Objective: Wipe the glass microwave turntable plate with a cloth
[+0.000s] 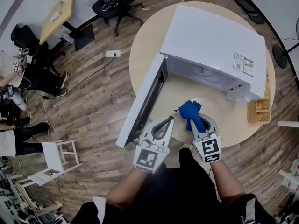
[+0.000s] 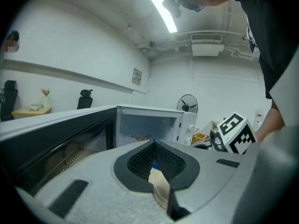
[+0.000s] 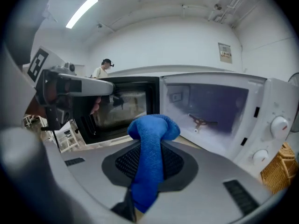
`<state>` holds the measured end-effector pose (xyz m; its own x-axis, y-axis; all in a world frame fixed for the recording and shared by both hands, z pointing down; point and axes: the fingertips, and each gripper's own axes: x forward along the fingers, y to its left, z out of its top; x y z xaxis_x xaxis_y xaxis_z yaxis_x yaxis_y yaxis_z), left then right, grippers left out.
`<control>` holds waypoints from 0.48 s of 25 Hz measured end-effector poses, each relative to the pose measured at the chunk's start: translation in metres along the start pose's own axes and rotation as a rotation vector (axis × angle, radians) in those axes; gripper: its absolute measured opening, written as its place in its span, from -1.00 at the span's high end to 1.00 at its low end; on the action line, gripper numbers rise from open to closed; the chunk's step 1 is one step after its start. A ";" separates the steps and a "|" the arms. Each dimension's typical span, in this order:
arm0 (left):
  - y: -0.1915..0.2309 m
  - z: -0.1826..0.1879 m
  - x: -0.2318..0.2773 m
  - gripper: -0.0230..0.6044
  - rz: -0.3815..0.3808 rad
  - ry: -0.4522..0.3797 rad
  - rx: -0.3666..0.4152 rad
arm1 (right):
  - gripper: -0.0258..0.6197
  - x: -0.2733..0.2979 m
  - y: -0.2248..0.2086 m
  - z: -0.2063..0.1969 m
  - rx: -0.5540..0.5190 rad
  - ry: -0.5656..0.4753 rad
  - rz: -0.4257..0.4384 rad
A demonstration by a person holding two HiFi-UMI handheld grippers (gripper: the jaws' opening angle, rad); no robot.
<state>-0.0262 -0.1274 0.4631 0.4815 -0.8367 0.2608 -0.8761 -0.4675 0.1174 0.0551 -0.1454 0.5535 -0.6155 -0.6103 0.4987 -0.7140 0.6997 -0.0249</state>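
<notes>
From the head view we see a white microwave on a round wooden table, its door swung open to the left. The glass turntable plate lies on the table just in front of the open cavity. The left gripper reaches its left rim, and the right gripper holds a blue cloth over the plate's near side. A wicker basket stands at the table's right edge.

In the left gripper view, the left gripper has its jaws pressed together on a thin ribbed sliver of glass – the edge of the glass turntable plate. Beyond them we see the door at left, the microwave farther off, and the right gripper's marker cube at right.

In the right gripper view, the right gripper pinches the blue cloth – it runs up between the jaws and bunches into a rounded wad past their tips. Behind it the microwave stands open, with the roller support on its floor. The door is at left, and the wicker basket at far right.
</notes>
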 end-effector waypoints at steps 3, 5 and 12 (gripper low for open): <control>0.002 -0.008 -0.001 0.91 0.013 0.010 0.000 | 0.69 0.016 0.005 -0.019 -0.020 0.061 0.024; 0.000 -0.012 -0.001 0.91 0.014 0.017 0.001 | 0.69 0.025 0.008 -0.033 -0.038 0.113 0.040; 0.000 -0.026 -0.005 0.91 0.027 0.032 0.039 | 0.69 0.051 0.019 -0.068 -0.124 0.211 0.090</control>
<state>-0.0294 -0.1163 0.4869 0.4561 -0.8398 0.2944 -0.8869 -0.4562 0.0729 0.0325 -0.1378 0.6378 -0.5821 -0.4619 0.6692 -0.6054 0.7956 0.0226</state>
